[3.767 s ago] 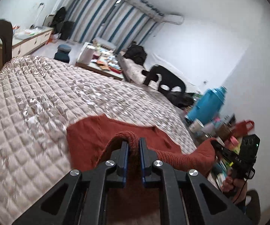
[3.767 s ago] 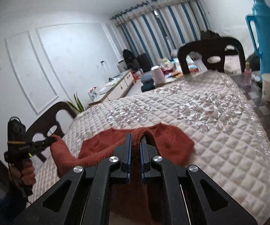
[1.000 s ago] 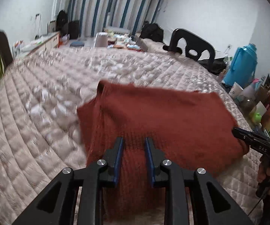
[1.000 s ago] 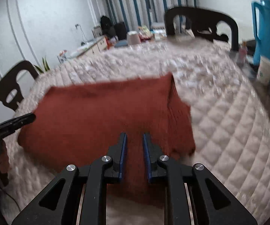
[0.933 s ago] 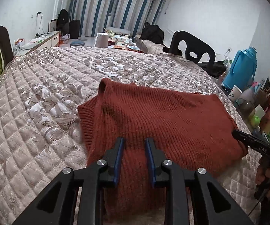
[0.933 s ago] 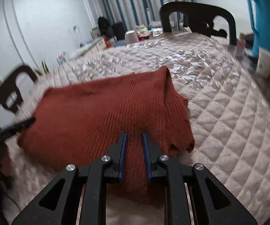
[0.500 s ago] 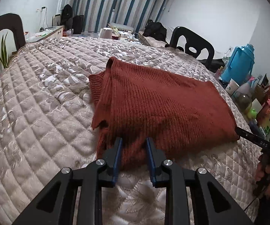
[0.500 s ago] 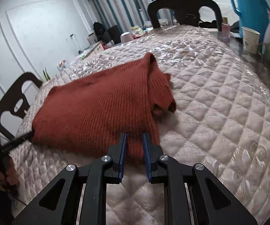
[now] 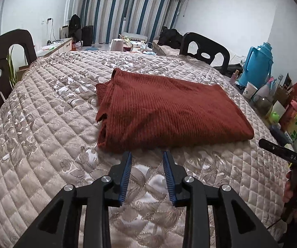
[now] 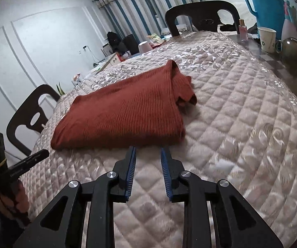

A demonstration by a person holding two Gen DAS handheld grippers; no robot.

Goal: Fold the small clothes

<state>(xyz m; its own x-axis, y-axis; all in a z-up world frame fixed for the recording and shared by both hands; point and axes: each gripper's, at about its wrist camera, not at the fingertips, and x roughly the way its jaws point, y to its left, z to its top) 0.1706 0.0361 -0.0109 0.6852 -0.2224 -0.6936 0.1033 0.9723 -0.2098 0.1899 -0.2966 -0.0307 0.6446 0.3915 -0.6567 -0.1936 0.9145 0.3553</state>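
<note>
The sweater [image 9: 169, 111] is coloured rust red throughout, and a fine ribbed knit pattern is shown across it. The quilted cover [image 9: 45, 124] is presented in pale beige-pink, stitched in a diamond grid with glossy floral motifs. The curtains [image 9: 127, 10] are striped vertically in blue, white and grey. The chairs [image 9: 206, 49] are finished in black. The thermos jug [image 9: 257, 64] is coloured bright blue. The paper cup [image 10: 269, 39] is white, printed with small green marks. The left gripper [image 9: 147, 157] and right gripper [image 10: 148, 153] are built in black, and blue ridged pads [image 9: 125, 177] are fitted inside.
</note>
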